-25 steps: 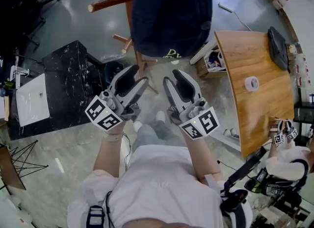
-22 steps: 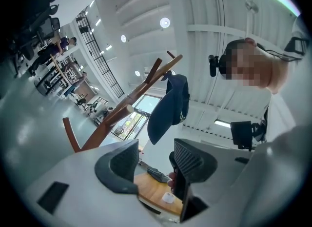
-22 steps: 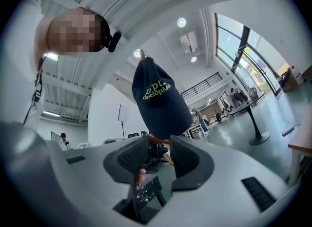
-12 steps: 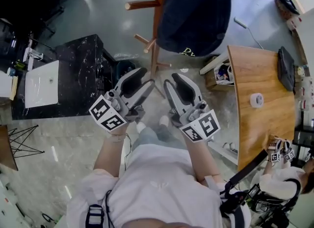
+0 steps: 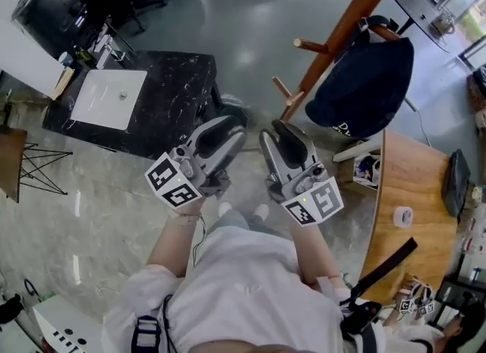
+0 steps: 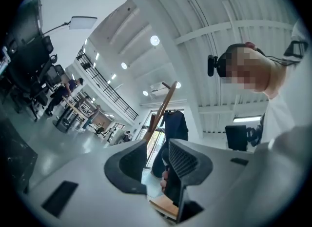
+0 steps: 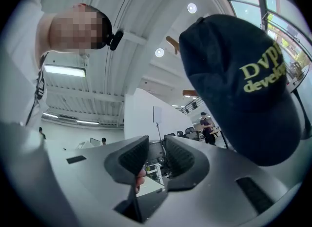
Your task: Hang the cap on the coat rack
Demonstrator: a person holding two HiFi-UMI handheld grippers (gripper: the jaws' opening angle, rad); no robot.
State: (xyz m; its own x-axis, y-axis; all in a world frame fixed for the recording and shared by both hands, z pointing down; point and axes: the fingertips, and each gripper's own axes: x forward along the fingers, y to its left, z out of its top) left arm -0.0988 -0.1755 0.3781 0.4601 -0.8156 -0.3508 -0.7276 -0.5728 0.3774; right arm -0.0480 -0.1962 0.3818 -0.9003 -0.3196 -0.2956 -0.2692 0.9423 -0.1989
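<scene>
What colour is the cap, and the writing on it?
The cap is dark navy and its lettering is yellow-green. It shows best in the right gripper view.

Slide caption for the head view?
Navy cap hangs on the coat rack; left gripper has been closing, empty; right gripper empty.

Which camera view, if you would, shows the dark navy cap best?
The right gripper view: the dark navy cap fills its right side, yellow lettering clear. The head view shows it smaller, on the wooden coat rack; the left gripper view, only a distant shape.
</scene>
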